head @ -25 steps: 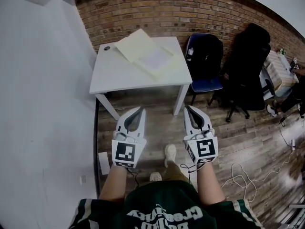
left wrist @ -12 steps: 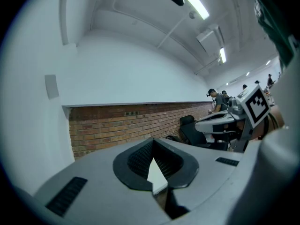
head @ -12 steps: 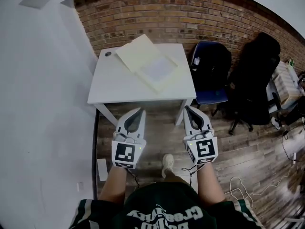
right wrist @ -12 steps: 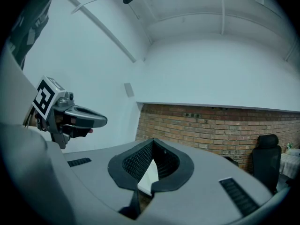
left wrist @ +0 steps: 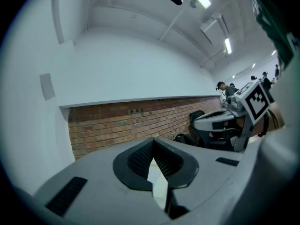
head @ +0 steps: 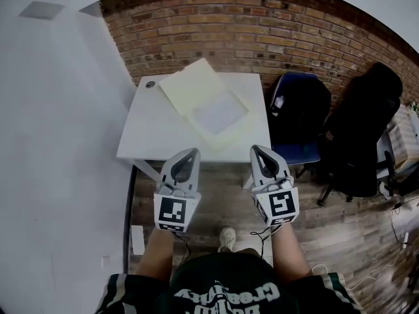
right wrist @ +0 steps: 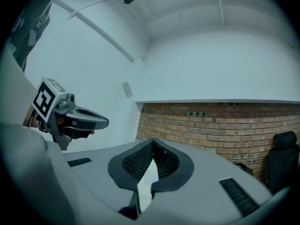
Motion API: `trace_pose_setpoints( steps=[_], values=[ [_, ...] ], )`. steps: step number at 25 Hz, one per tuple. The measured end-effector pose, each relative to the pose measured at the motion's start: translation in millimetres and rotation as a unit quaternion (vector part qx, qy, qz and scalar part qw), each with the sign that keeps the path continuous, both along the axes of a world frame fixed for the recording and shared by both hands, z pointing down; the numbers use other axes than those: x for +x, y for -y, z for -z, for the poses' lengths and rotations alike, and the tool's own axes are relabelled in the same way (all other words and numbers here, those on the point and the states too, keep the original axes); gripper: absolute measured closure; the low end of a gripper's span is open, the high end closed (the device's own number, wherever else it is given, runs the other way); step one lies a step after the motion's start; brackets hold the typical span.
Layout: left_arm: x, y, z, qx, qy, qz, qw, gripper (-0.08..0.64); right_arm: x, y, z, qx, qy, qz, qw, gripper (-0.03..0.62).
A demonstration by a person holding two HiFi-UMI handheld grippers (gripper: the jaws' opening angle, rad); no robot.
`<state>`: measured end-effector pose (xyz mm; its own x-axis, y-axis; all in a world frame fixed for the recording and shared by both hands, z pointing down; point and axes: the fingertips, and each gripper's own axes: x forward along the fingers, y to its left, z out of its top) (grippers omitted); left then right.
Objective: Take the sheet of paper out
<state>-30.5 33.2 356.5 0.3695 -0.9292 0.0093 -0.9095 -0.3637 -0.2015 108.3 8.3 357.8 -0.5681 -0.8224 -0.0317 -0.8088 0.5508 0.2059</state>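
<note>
A pale yellow folder lies askew on the white table in the head view, with a white sheet of paper showing on its right half. My left gripper and right gripper are held level side by side, their tips just short of the table's front edge. Both are shut and hold nothing. In the left gripper view the left gripper has its tips meeting, and the right gripper looks the same in its own view.
A brick wall runs behind the table and a white wall stands at the left. Right of the table are a blue chair holding a dark bag and a black office chair. A white object lies on the wooden floor.
The table has drawn closer to both grippers as the person walked toward it. The grippers stay shut and side by side.
</note>
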Motion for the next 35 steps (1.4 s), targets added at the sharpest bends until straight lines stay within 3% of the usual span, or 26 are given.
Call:
trace_pose_setpoints(
  steps=[10,22,30,35],
  values=[
    [11.9,40.3,-6.0,-0.010,0.005,0.021,0.9997,0.560,7.6,43.7,-9.4,-0.013,0.008,0.025,1.000,0.598],
    [7.2,74.2,-16.2,-0.023,0.010,0.014,0.9996,0.560,-5.8,72.6,-15.0,-0.023,0.008,0.036,0.999,0.598],
    [-16.1,137.3,-30.0,-0.032,0.007,0.004,0.9995,0.560,-34.0,127.0,-22.3,-0.024,-0.011,0.038,0.999,0.598],
    [-27.6,184.7,-34.3,-0.037,0.008,-0.025,0.9989,0.560,-54.5,174.7,-18.4,-0.020,-0.007,0.034,0.999,0.598]
  ],
)
